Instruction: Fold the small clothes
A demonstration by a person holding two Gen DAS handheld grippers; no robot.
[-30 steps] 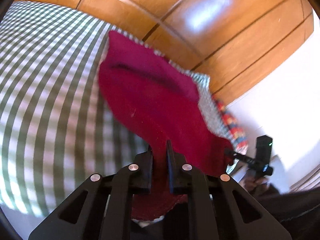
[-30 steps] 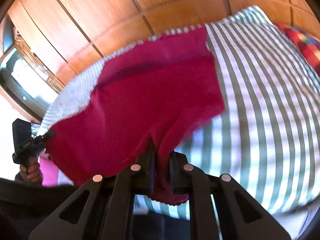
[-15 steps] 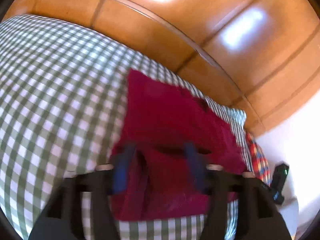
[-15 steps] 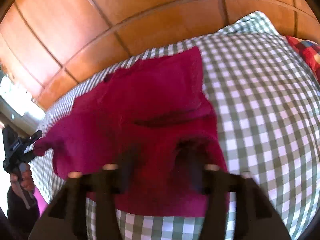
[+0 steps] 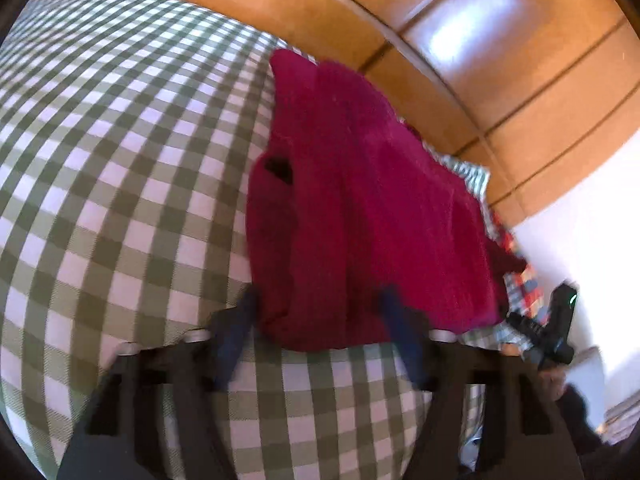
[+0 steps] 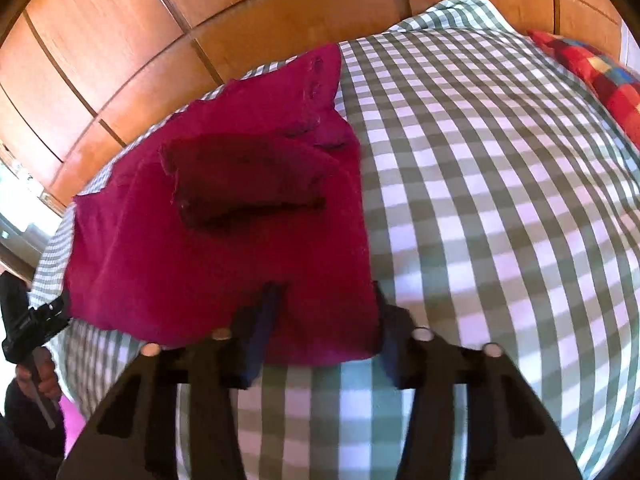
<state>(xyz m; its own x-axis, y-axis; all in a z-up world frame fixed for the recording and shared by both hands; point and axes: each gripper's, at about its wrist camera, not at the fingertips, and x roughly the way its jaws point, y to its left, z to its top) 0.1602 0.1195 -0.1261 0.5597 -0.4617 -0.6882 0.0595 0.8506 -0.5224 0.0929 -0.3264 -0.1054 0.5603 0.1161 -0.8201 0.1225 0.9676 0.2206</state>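
A magenta knitted garment point(image 5: 372, 208) lies flat on the green-and-white checked bedcover point(image 5: 120, 168). In the right wrist view the garment point(image 6: 224, 240) has a darker folded part lying across its middle. My left gripper point(image 5: 320, 304) is open, its jaws apart on either side of the garment's near edge, holding nothing. My right gripper point(image 6: 324, 300) is open too, its jaws spread over the garment's near right corner, empty. The right gripper shows at the far right of the left wrist view point(image 5: 556, 324). The left gripper shows at the left edge of the right wrist view point(image 6: 28, 316).
A wooden panelled wall point(image 6: 200, 12) runs behind the bed. A red patchwork pillow point(image 6: 592, 72) lies at the far right of the bed. A white wall point(image 5: 592, 216) rises at the right in the left wrist view.
Both grippers were shut on the garment's near edge and held it up. They laid it down on the bed, opened and let go. The garment now lies flat.
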